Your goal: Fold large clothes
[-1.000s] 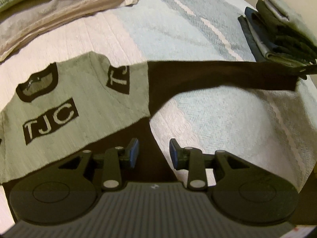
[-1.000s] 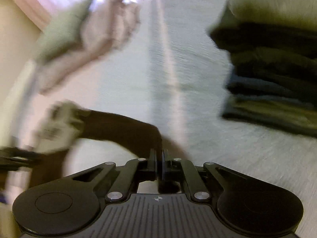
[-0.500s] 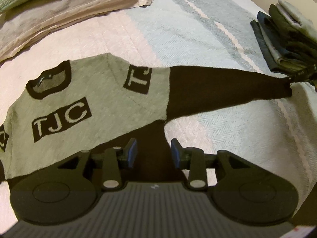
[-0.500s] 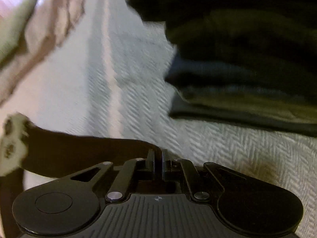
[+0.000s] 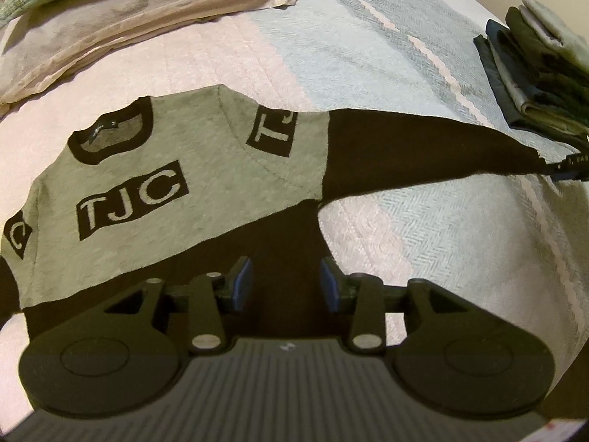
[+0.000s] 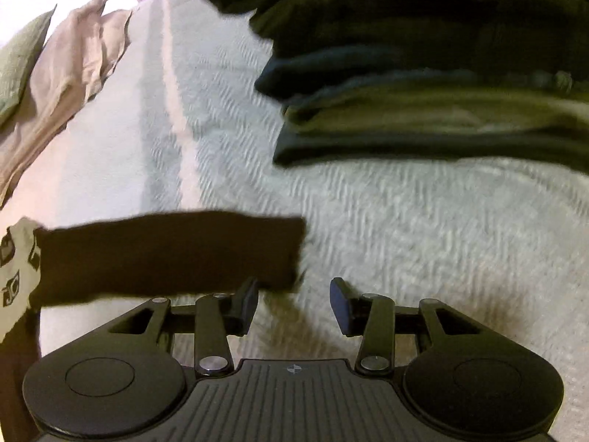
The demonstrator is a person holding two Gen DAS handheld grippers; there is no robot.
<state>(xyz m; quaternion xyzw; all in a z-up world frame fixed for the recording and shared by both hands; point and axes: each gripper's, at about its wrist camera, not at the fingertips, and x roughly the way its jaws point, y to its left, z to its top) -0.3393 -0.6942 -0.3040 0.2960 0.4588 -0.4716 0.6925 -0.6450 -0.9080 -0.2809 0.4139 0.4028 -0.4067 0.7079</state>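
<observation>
Both tools, left (image 5: 285,280) and right (image 6: 293,307), spread; sweater (image 5: 206,199) reads "TJC".

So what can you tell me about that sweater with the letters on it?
The sweater looks knitted: grey upper body, black collar, black lower body and black sleeve. Black patches read "TJC" on the chest and upper sleeve. It lies flat, face up, on the bedspread, one sleeve stretched straight out sideways. Neither pair of fingers grips it.
</observation>
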